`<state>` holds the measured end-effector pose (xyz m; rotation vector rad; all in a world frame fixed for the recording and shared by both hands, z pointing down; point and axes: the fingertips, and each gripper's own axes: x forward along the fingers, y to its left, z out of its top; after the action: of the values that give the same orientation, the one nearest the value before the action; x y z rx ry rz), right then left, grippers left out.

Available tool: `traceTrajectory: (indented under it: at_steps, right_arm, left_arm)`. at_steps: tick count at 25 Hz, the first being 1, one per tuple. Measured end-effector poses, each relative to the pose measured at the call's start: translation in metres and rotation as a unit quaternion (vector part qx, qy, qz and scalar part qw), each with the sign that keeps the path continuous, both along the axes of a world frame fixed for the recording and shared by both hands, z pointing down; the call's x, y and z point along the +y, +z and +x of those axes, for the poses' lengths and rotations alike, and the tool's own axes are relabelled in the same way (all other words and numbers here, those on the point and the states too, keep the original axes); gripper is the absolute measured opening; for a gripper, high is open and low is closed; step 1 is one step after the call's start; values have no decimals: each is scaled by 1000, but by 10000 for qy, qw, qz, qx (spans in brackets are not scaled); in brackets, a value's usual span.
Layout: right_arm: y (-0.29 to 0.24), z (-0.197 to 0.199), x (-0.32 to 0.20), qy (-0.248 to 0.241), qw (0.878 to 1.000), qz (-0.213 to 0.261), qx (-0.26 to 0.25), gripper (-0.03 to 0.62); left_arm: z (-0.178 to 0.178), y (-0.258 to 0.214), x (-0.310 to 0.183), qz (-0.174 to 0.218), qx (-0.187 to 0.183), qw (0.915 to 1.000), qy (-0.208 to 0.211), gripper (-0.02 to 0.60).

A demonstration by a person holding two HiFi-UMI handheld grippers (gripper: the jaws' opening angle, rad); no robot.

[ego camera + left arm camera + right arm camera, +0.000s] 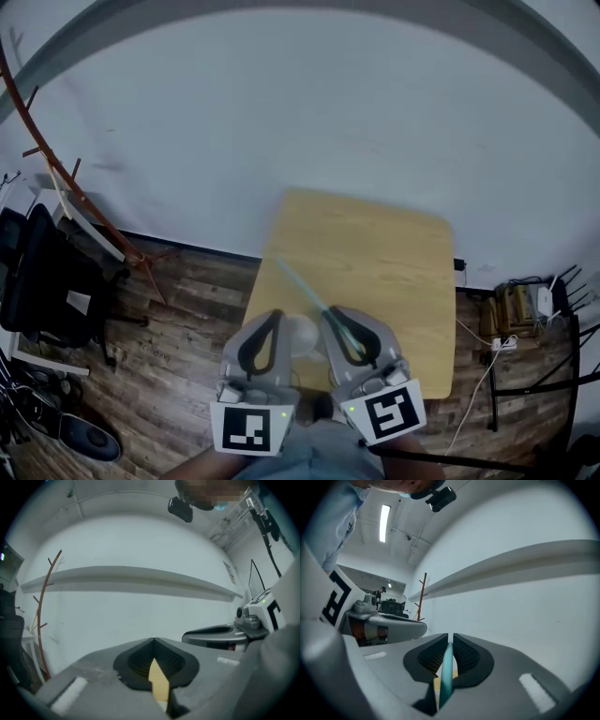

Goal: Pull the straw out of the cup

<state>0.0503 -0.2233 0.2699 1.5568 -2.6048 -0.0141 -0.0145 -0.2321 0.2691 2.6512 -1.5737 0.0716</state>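
A white wall met a dark wood-plank floor, where a light wooden table stood between a reddish coat rack with a black chair and tangled cables.

Counter: was light wood, rectangular | stood on dark plank floor | cup showed over near edge, contact unclear

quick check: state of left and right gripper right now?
Left gripper: closed, jaw tips together, nothing gripped between them.
Right gripper: closed on the teal straw.
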Motion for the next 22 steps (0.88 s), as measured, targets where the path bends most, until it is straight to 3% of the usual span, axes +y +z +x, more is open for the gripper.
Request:
traceTrajectory:
  at_steps: [5, 11, 22]
  right_arm:
    - [-26, -8, -8, 56, 9994, 325, -44, 40]
    - [-39, -18, -10, 52, 9978, 650, 122, 40]
    - [-34, -16, -17, 90, 9977, 650, 144, 35]
  left_arm:
    - [-9, -23, -5, 387, -96, 9992, -38, 20]
    - [-14, -30, -10, 471, -37, 9989, -67, 20]
    - [-11, -25, -15, 461, -60, 9989, -29, 20]
